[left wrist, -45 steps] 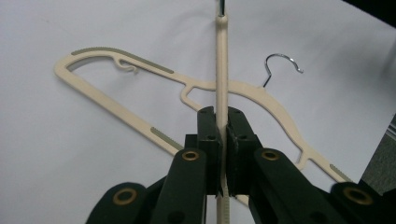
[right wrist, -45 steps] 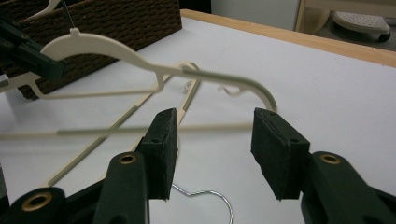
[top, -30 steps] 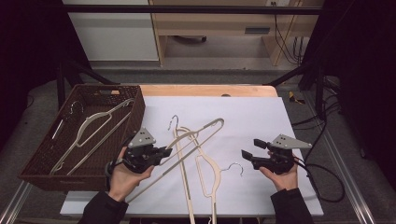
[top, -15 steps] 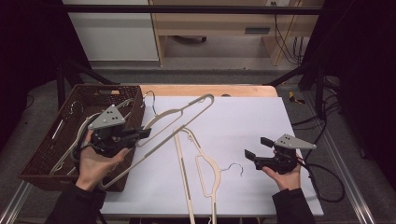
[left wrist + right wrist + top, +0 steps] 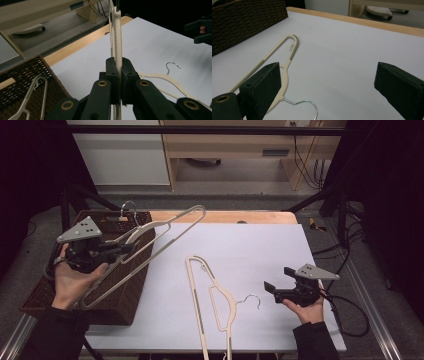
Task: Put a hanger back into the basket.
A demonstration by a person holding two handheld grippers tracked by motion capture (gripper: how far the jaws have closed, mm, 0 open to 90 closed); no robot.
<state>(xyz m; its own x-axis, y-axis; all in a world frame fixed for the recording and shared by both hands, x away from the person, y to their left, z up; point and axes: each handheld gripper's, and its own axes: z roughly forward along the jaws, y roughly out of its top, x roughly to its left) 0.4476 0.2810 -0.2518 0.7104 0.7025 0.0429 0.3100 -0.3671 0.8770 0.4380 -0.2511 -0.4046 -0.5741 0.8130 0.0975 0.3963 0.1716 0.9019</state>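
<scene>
White rectangular surface [image 5: 250,250], wooden strip along its far edge. Dark woven wicker basket [image 5: 127,295] at left edge, cream hangers already inside. Cream plastic hanger with metal hook [image 5: 165,226] now lifted off surface and carried over basket, pinched tight in left claw [image 5: 117,251]; a second ago lying mid-surface. Drop into basket probably next. Second cream hanger [image 5: 215,300] flat near front edge. Right claw [image 5: 327,82] just beside its hook, jaws just spread wide apart, nothing between.
</scene>
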